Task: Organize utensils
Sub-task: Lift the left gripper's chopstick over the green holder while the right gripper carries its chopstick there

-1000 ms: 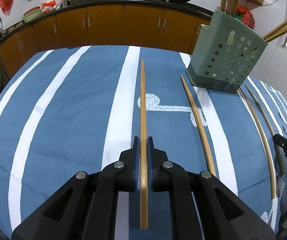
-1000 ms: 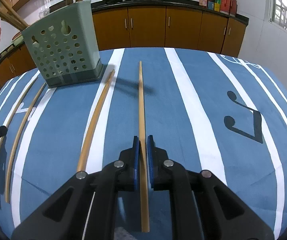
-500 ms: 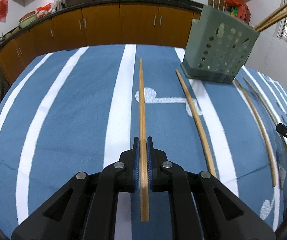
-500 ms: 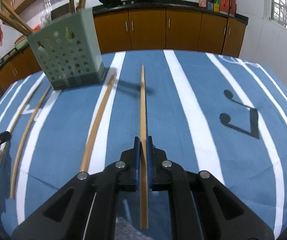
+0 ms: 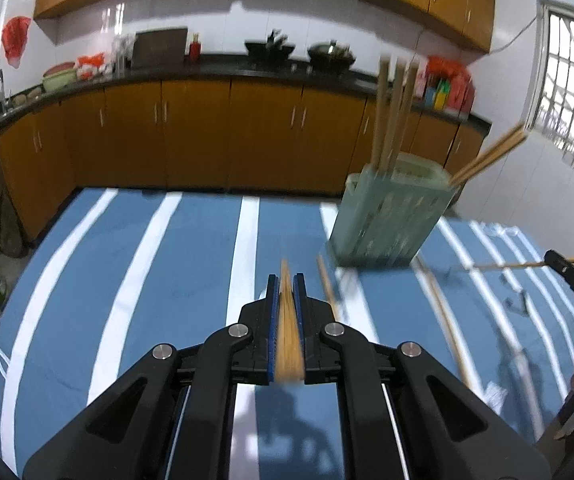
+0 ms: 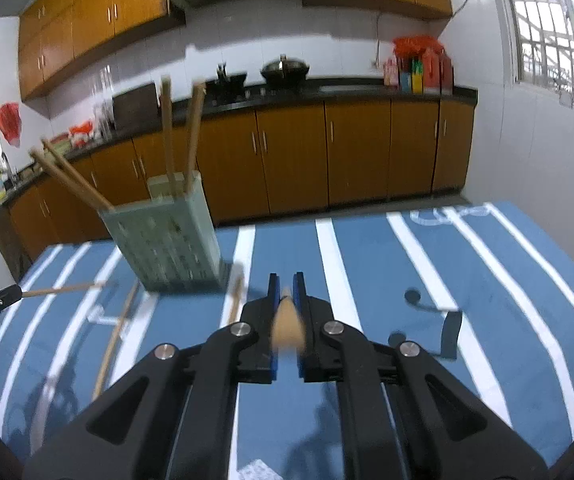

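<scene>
Bamboo chopsticks (image 5: 286, 320) (image 6: 287, 326) are being clenched in both grippers (image 5: 286, 286) (image 6: 286, 286); each should be tipped upright over the green holder (image 5: 391, 220), between sticks already standing inside.

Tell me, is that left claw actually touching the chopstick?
Touching. The left wrist view shows the left gripper with its blue pads pressed against both sides of the chopstick, no gap visible.
</scene>
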A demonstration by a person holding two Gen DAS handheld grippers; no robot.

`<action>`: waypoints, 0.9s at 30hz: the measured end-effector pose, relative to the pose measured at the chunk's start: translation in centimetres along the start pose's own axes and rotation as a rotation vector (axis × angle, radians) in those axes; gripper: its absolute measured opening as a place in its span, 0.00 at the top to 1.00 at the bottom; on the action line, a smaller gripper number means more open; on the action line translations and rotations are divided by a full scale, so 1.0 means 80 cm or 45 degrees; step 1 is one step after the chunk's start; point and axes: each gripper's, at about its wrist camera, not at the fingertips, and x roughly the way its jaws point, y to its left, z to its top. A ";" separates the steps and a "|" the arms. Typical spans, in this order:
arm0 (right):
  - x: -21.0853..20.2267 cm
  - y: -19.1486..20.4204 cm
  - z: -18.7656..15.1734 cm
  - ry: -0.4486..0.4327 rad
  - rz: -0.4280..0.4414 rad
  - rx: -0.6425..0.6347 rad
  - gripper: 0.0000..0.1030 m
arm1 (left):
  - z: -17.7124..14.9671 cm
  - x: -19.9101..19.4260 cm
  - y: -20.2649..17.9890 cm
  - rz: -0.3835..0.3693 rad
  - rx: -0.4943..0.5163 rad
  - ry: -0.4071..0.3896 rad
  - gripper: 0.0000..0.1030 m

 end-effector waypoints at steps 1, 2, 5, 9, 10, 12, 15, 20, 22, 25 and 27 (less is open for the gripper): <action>-0.004 0.001 0.004 -0.019 0.002 -0.002 0.92 | 0.005 -0.005 -0.002 -0.007 -0.002 -0.019 0.93; -0.007 0.002 0.007 -0.033 0.004 -0.004 0.92 | 0.010 -0.010 -0.003 -0.015 -0.003 -0.040 0.93; -0.009 0.004 0.013 -0.049 0.005 -0.010 0.92 | 0.020 -0.019 -0.006 -0.028 0.002 -0.079 0.93; -0.010 0.007 0.018 -0.056 0.008 -0.024 0.92 | 0.025 -0.021 -0.008 -0.037 0.006 -0.091 0.93; -0.011 0.008 0.019 -0.060 0.008 -0.025 0.92 | 0.026 -0.022 -0.008 -0.038 0.006 -0.092 0.93; -0.015 0.009 0.024 -0.075 0.014 -0.027 0.93 | 0.030 -0.024 -0.011 -0.048 0.011 -0.097 0.93; -0.026 0.010 0.037 -0.099 0.041 -0.027 0.93 | 0.035 -0.032 -0.016 -0.072 0.028 -0.116 0.93; -0.053 0.017 0.065 -0.139 0.128 -0.021 0.93 | 0.049 -0.050 -0.029 -0.131 0.051 -0.161 0.93; -0.064 0.022 0.076 -0.159 0.169 -0.029 0.93 | 0.054 -0.059 -0.036 -0.160 0.060 -0.182 0.93; -0.079 0.028 0.089 -0.181 0.235 -0.025 0.93 | 0.064 -0.069 -0.047 -0.194 0.074 -0.215 0.93; -0.088 0.032 0.100 -0.204 0.284 -0.016 0.93 | 0.074 -0.077 -0.056 -0.215 0.080 -0.256 0.93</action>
